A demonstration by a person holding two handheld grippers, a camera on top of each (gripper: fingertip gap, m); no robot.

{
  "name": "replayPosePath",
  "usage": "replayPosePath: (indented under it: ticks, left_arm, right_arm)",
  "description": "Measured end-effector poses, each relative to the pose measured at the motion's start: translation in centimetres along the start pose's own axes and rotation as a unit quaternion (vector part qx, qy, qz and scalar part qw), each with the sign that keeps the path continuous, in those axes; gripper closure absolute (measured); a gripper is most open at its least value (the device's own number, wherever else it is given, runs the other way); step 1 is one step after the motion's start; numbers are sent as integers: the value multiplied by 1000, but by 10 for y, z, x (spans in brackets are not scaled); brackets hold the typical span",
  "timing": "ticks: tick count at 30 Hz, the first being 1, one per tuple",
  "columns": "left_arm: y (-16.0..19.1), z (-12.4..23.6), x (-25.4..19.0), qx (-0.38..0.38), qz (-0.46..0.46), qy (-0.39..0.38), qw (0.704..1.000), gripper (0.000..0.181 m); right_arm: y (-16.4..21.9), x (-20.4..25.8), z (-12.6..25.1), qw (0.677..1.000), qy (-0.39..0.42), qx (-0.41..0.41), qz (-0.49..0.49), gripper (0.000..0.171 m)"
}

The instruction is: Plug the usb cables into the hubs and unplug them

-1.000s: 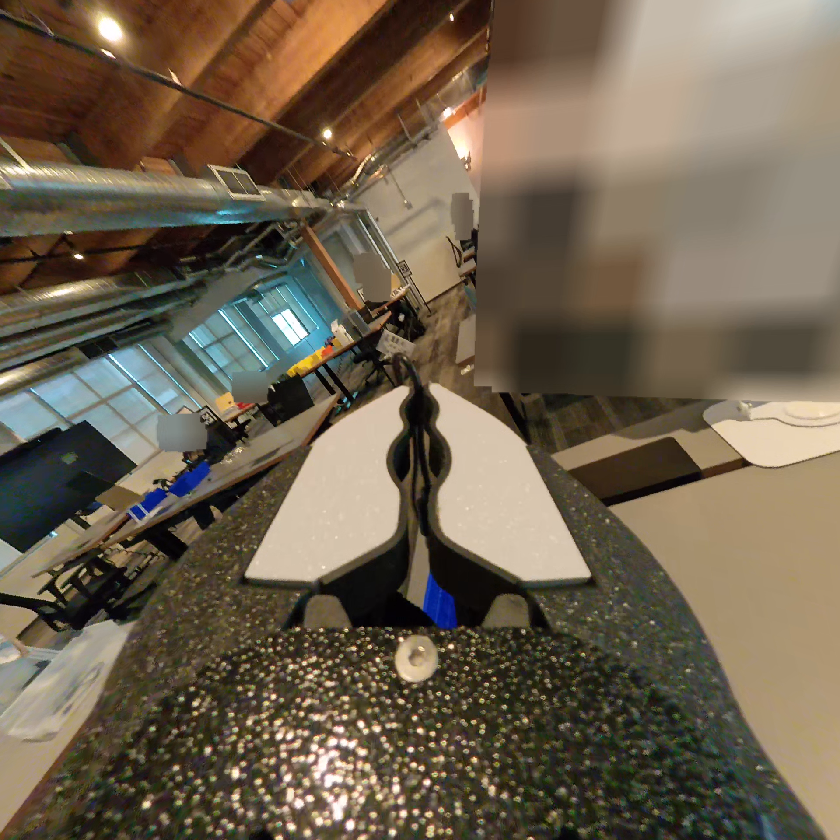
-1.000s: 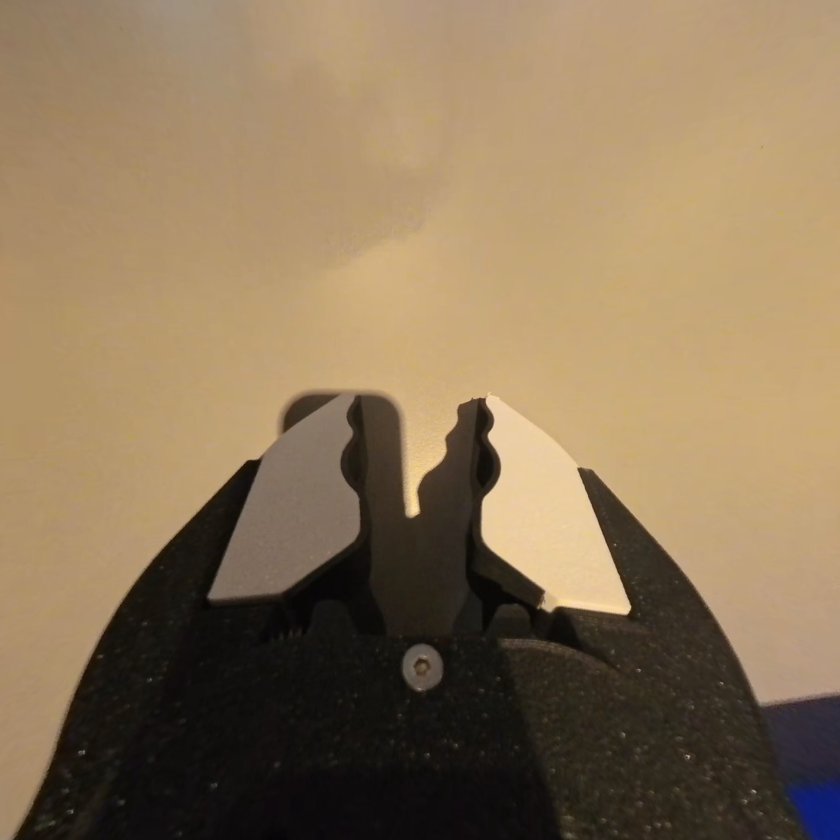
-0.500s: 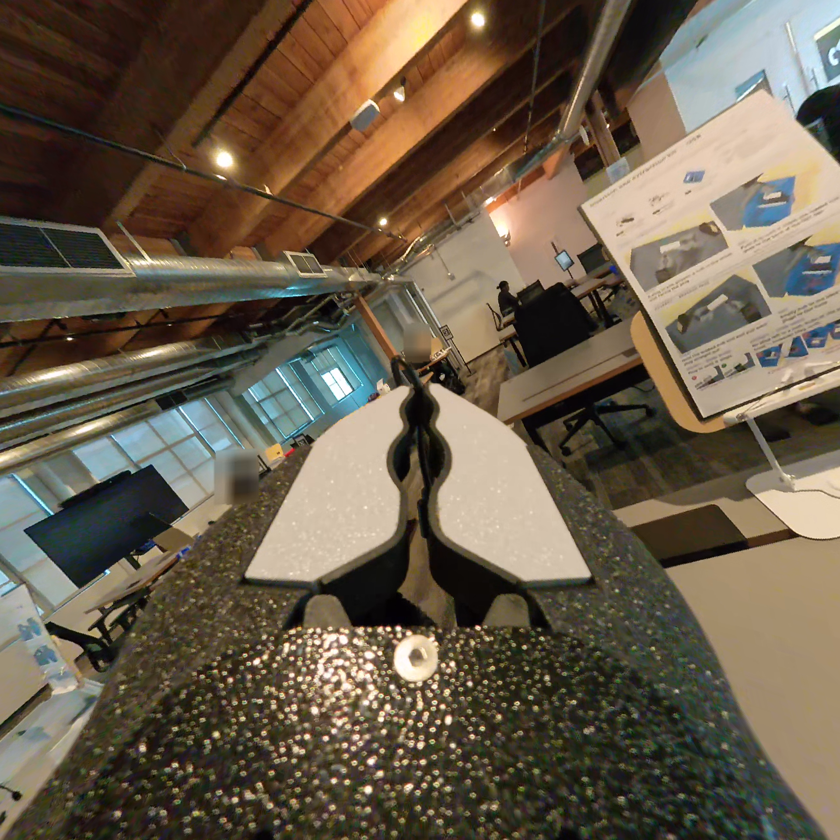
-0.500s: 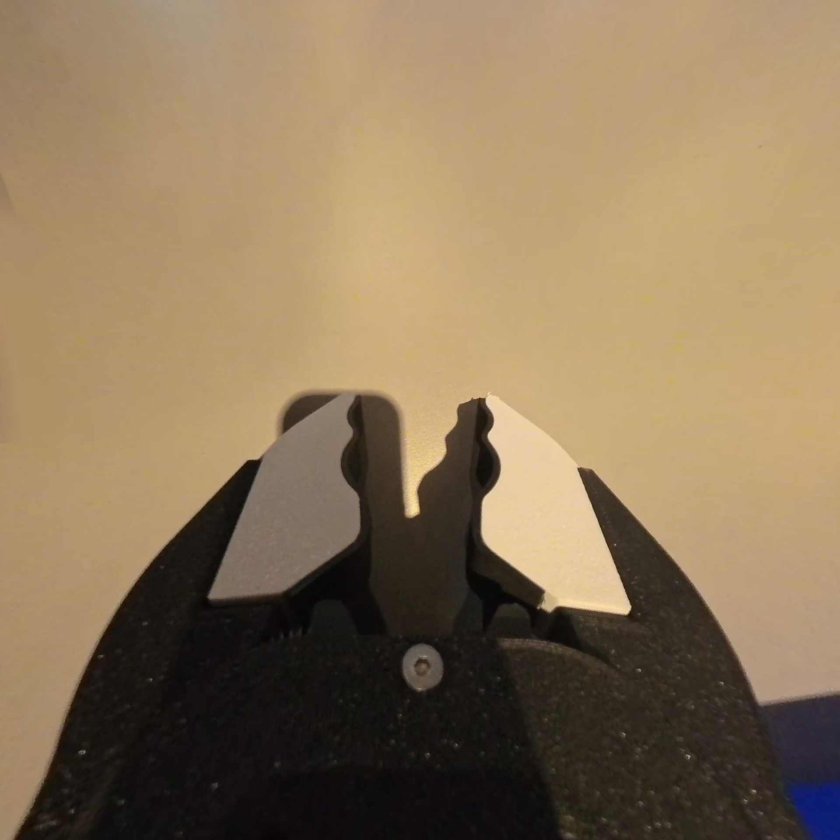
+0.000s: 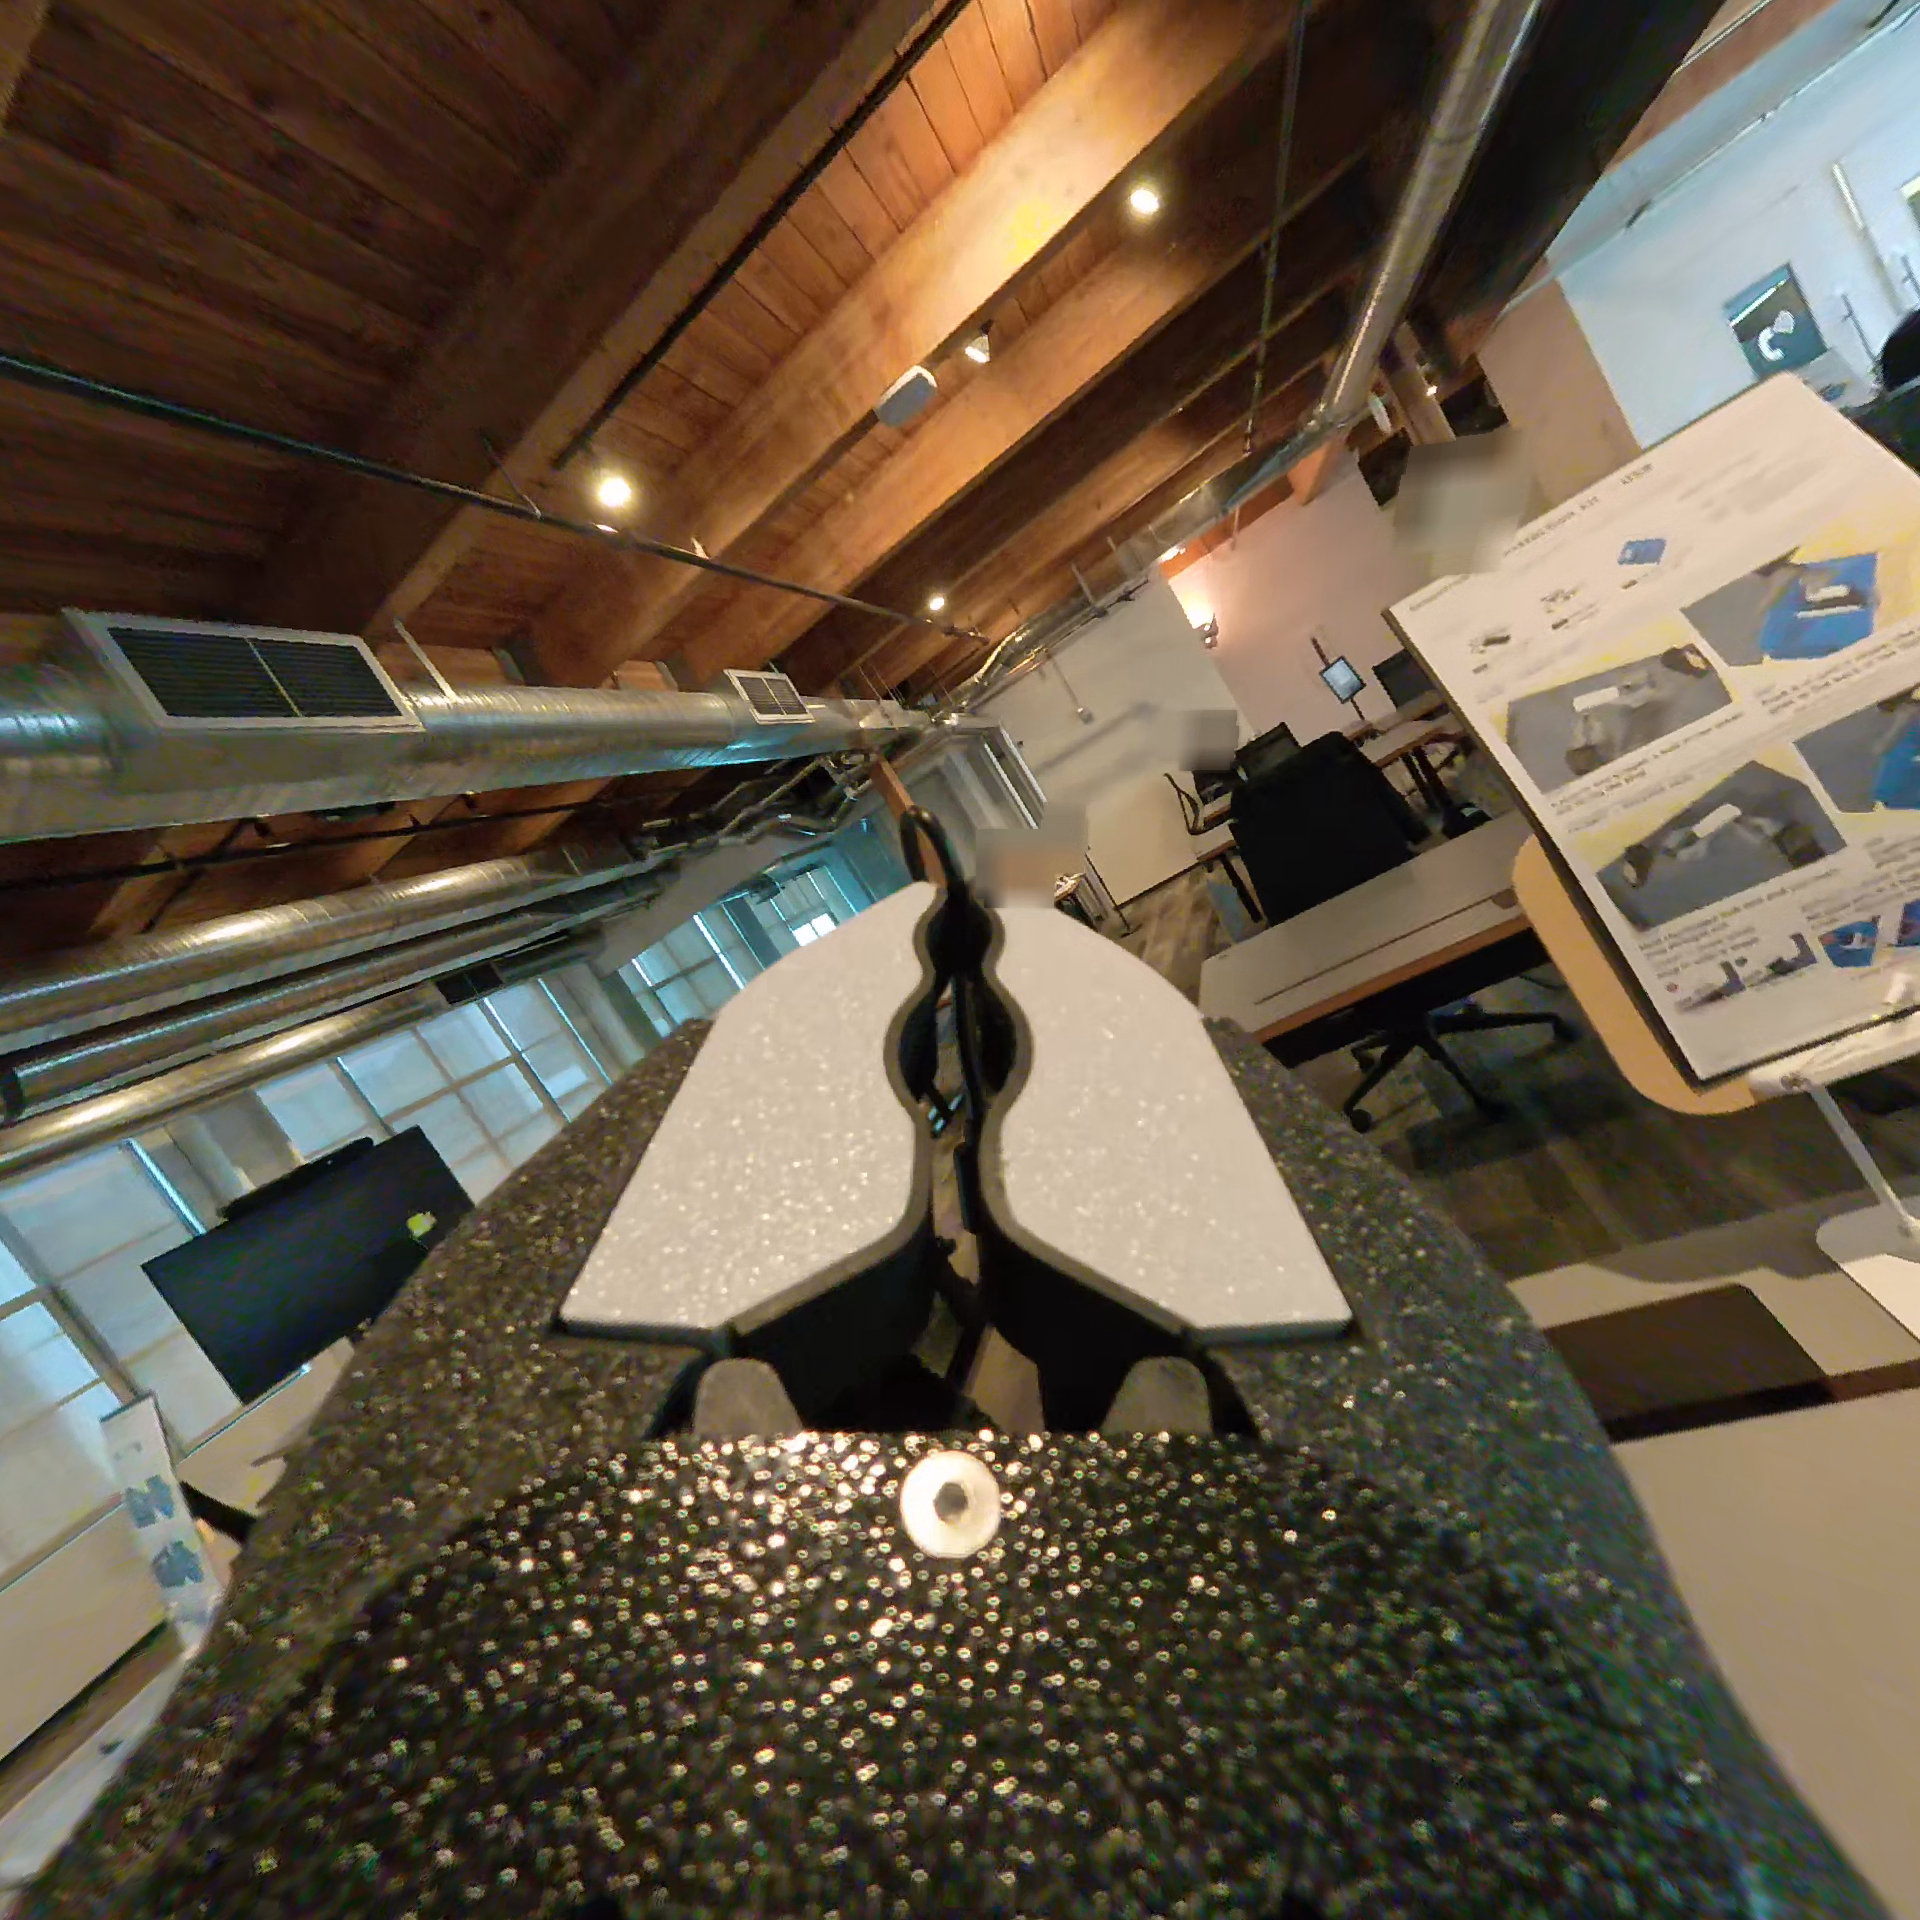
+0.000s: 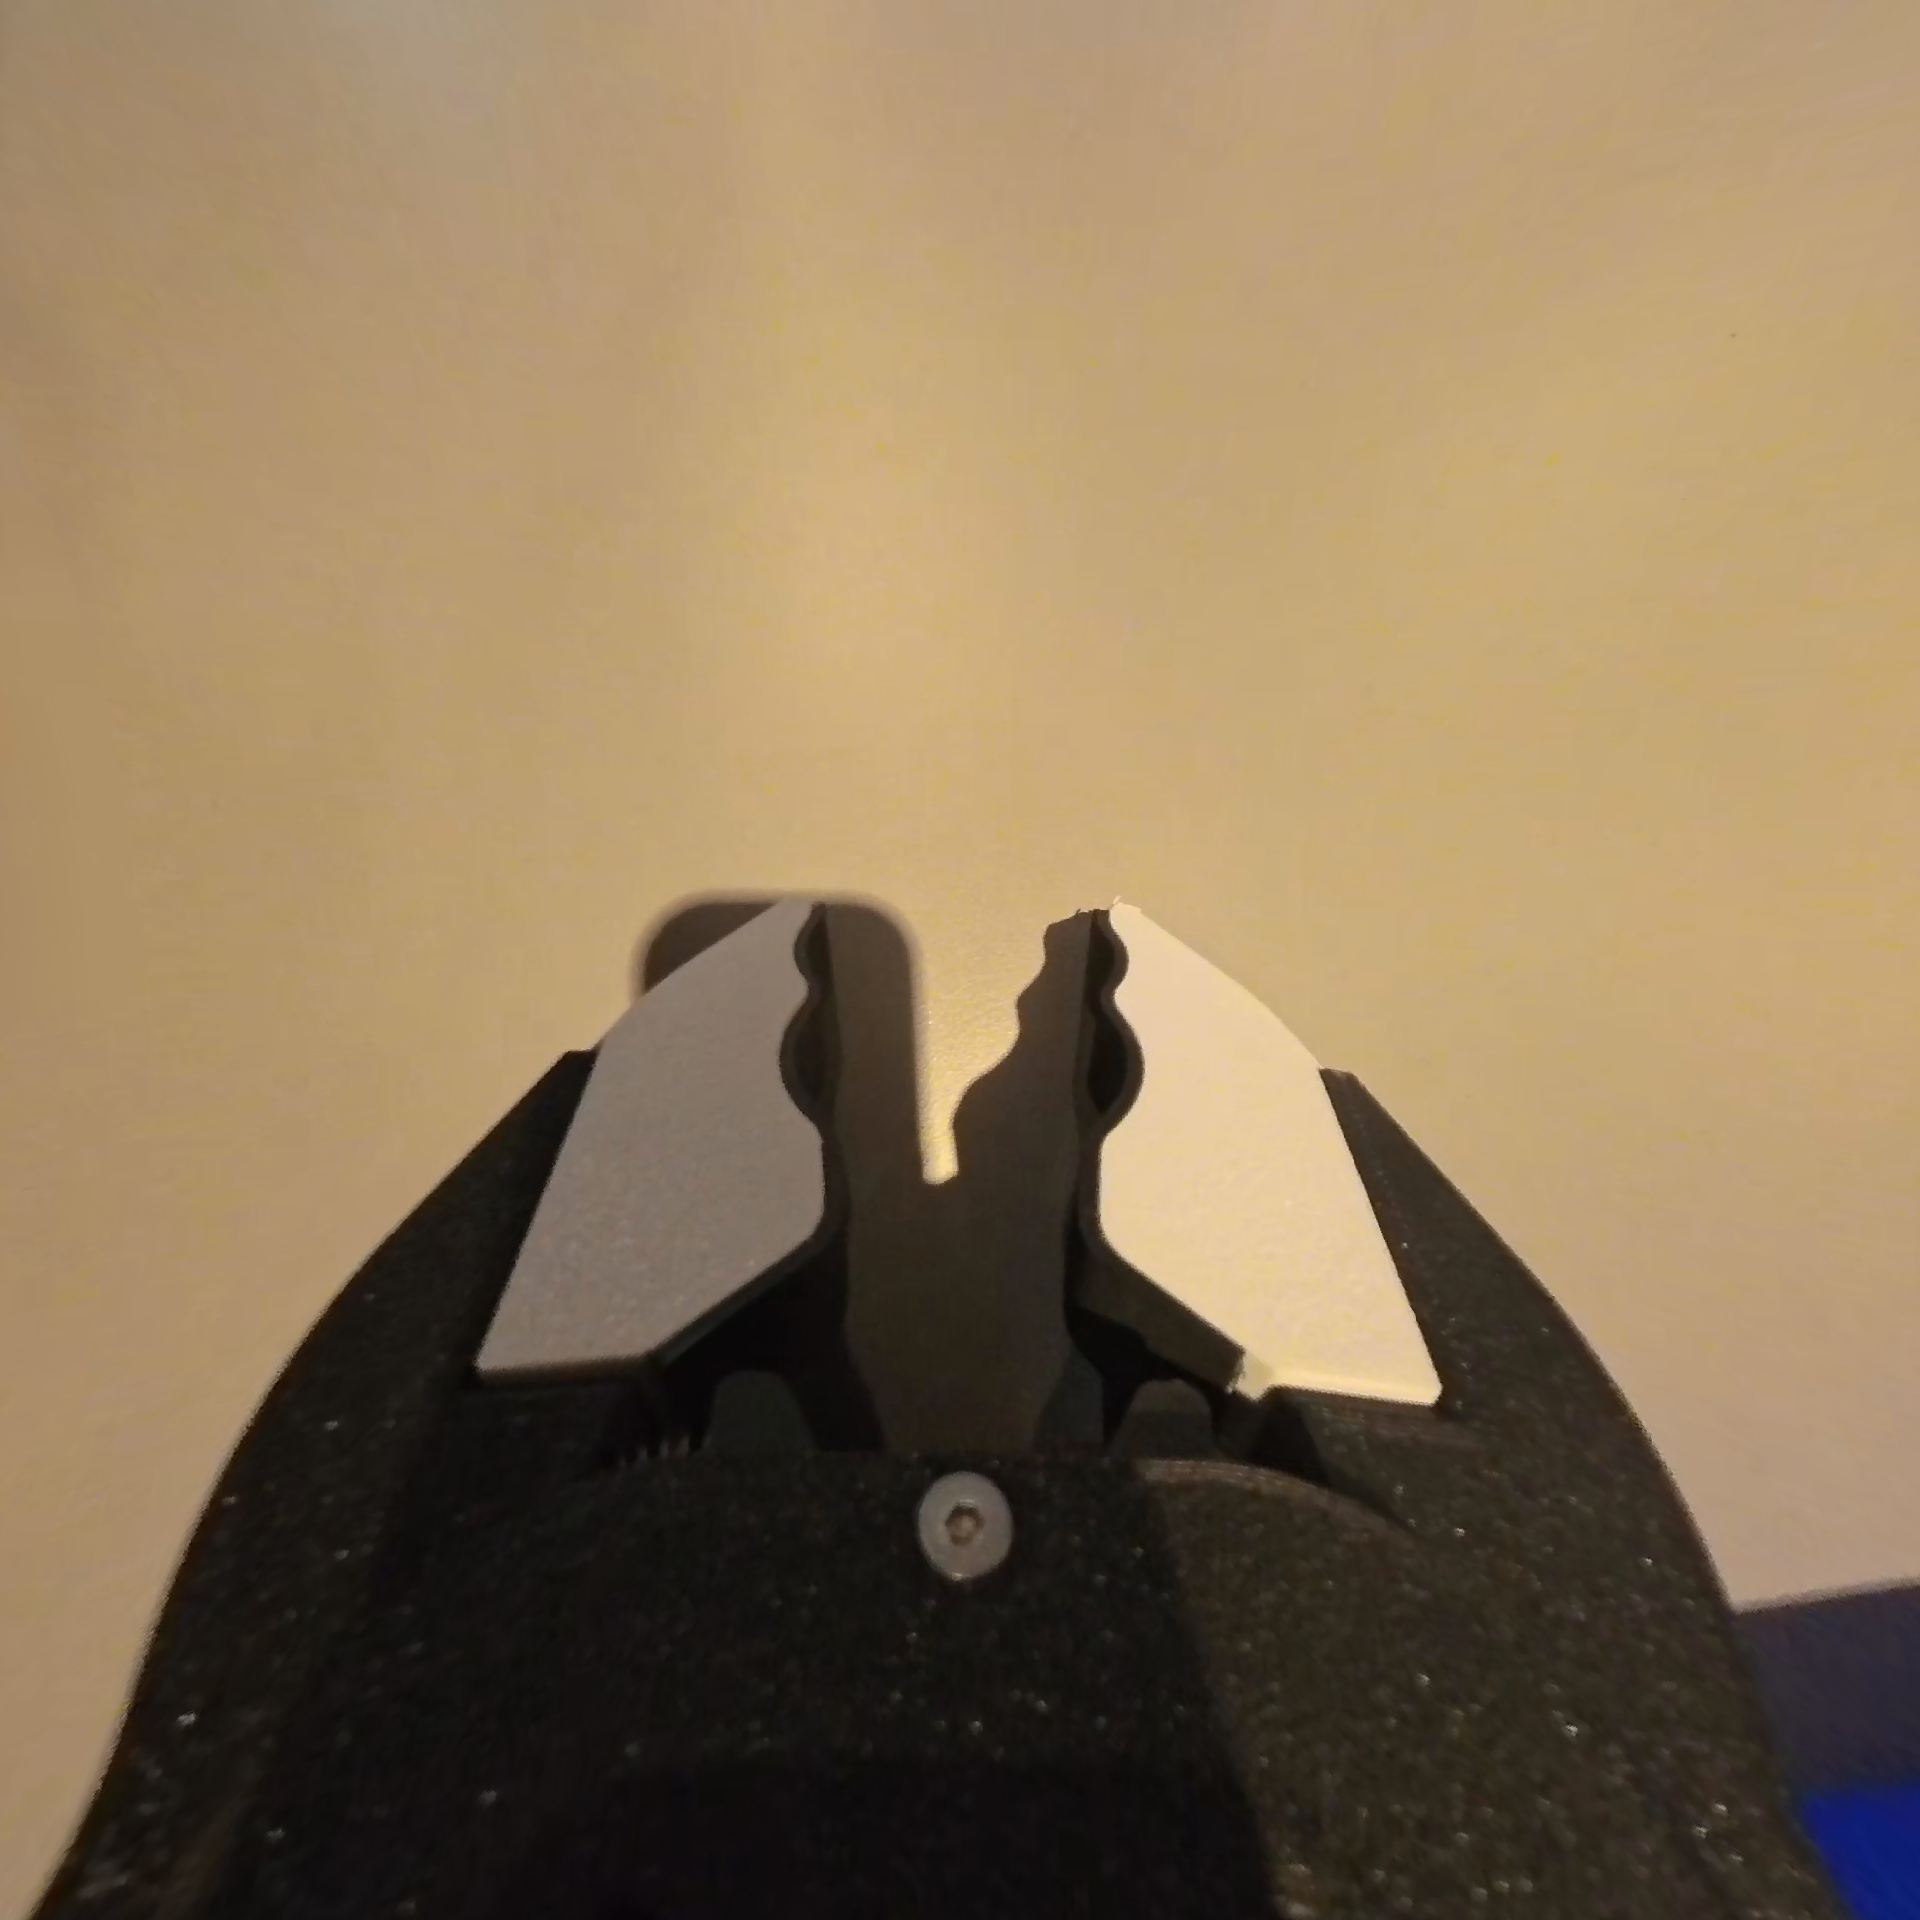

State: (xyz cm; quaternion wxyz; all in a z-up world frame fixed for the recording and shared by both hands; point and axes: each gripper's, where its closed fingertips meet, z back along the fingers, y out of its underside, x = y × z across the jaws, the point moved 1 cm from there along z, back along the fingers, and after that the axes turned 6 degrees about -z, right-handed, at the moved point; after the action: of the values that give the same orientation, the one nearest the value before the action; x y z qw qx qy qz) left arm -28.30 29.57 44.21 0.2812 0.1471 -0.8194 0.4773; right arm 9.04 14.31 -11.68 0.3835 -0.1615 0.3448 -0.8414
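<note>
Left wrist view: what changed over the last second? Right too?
The left gripper swung up and to the right: the instruction board came into view. It stays shut on the thin black cable. The right gripper stayed put, slightly open, facing the plain beige surface.

Left wrist view tilts up toward the wooden ceiling (image 5: pixel 727 260); right wrist view presses close over the beige tabletop (image 6: pixel 935 468); nothing shared.
</note>
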Motion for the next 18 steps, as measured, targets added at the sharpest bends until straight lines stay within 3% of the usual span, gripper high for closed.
replayPosePath:
  ticks: [6, 18]
  left_arm:
    - [-15, -10, 17, -2, -10, -15, 1000, 180]
    - [-31, 28, 105, -8, -21, -100, 995, 180]
  right_arm:
    - [0, 0, 0, 1000, 1, 0, 0, 123]
    - [0, 0, 0, 1000, -1, 0, -1, 123]
